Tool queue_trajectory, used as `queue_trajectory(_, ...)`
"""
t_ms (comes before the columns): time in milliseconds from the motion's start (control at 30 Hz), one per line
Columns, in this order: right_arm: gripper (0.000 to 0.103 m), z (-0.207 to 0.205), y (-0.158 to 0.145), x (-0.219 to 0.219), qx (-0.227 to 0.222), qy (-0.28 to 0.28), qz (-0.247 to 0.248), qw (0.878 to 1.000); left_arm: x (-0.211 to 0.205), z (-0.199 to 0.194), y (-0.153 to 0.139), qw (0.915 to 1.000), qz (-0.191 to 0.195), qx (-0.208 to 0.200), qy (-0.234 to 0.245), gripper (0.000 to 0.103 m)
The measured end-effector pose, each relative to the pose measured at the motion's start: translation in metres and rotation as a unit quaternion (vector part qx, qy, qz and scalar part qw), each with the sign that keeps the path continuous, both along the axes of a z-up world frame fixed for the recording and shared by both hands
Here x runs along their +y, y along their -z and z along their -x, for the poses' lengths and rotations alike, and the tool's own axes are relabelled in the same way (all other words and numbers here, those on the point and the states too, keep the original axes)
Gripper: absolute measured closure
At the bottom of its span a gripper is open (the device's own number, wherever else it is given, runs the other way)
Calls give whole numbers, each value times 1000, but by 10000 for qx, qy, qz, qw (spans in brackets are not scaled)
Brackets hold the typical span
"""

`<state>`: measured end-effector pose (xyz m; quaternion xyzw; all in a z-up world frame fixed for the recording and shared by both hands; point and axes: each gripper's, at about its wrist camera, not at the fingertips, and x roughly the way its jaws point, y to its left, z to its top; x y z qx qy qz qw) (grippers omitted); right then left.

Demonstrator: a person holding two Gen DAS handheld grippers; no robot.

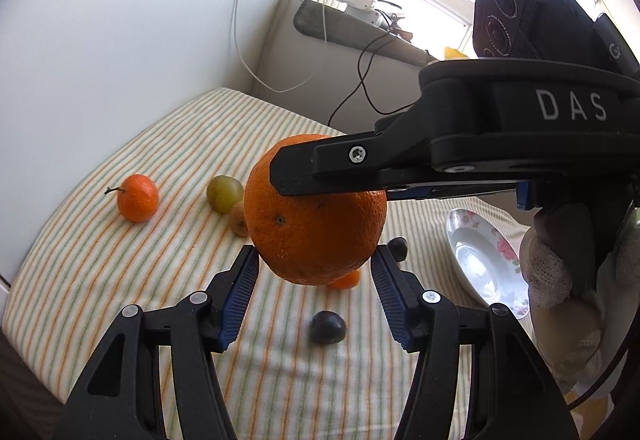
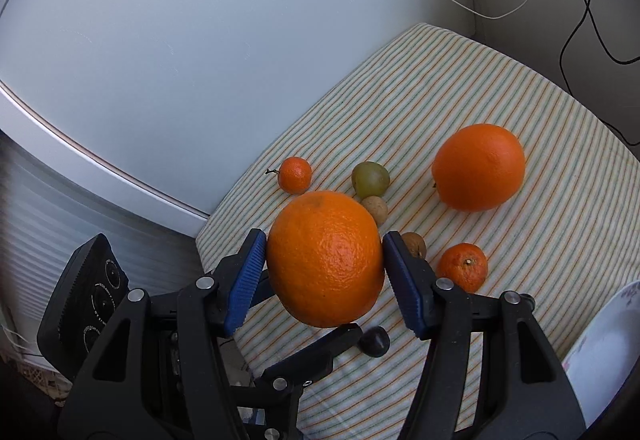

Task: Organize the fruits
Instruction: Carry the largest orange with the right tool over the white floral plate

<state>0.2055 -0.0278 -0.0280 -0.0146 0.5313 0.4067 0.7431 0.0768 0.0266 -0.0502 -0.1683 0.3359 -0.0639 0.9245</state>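
Items on and over the table, as they stand.

1. Large orange [image 2: 326,260], round, pebbled peel with a small dark navel. It is off the cloth, in the air. The right gripper [image 2: 324,240] is clamped on it, ribbed blue pads [image 2: 244,276] against its two sides.
2. Left gripper [image 1: 314,256], black plastic with the same ribbed blue pads. Its fingertips sit at the lower flanks of that same orange. Whether they press on it or only touch, I cannot tell.
3. Second large orange [image 2: 480,168], smoother and glossy, lying on the cloth toward the far side.
4. Small mandarins, two: one with a dry stem [image 2: 295,175], near the cloth's edge by the wall; one [image 2: 464,267] with a green calyx, near the plate.
5. Green round fruit, one [image 2: 370,179], smooth and matt, touching a brown one.
6. Small brown fruits, two: a speckled one [image 2: 376,209] and a darker one [image 2: 414,245] just beside the right pad.
7. Dark, nearly black smooth fruits, two [image 1: 328,327] [image 1: 398,248].
8. Plate [image 1: 480,260], one, glazed white with a pink floral rim, at the cloth's edge.
9. Cloth [image 2: 520,80], soft weave, thin orange and green stripes on cream.
10. Knitted glove [image 1: 552,272] on the hand carrying the right gripper.
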Motion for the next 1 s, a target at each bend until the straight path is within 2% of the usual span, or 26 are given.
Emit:
queue_trajectory(300, 40, 8, -7, -59, -74, 414, -130, 9990, -47, -3, -10, 9987, -95, -86, 488, 46)
queue_trajectory(600, 40, 14, -16, -126, -47, 951, -277, 9951, -94, -16, -17, 9939, -160, -105, 1087, 46)
queue_trajectory(1000, 40, 17, -6, -204, 125, 1604, -409, 9861, -152, -34, -10, 9852, -297, 9, 1686, 46)
